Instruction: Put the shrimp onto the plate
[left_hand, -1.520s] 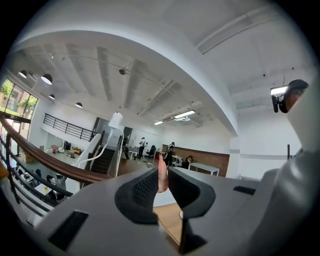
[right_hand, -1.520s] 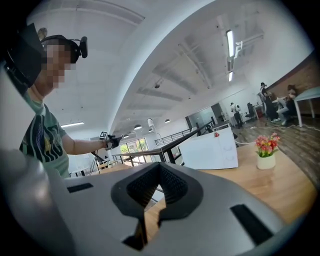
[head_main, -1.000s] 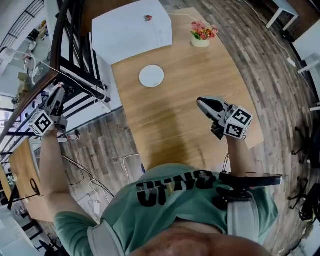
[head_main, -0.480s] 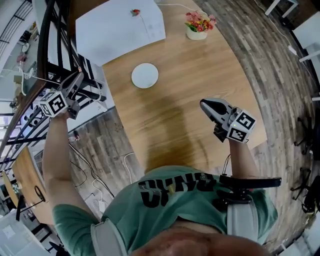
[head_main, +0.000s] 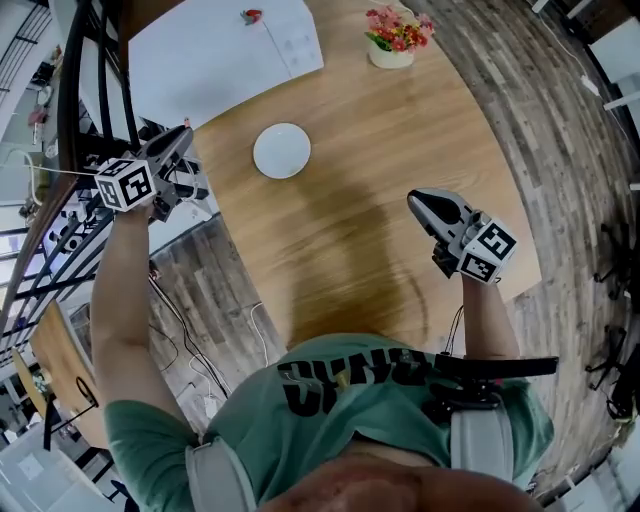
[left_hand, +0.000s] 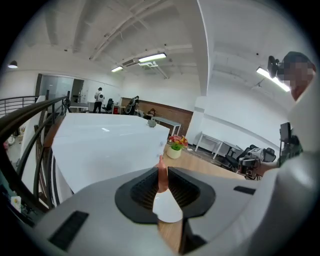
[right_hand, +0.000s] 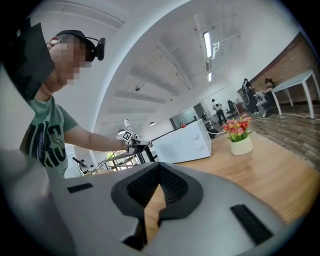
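— What did the head view show?
— My left tongs (head_main: 182, 140) hung just outside the table's (head_main: 380, 150) left edge, and the plate (head_main: 282, 150) sat near that edge.
— The left gripper view?
— They pinched the shrimp (left_hand: 161, 176). I judged it best to centre over the plate, lower, then ease apart.
— The right gripper view?
— My right tongs (right_hand: 159, 167) were pressed together, empty.

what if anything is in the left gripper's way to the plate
Probably nothing. The left gripper, shut on the shrimp, hangs just off the left edge of the table, and only bare wood lies between it and the plate. The white box and flower pot stand farther back.
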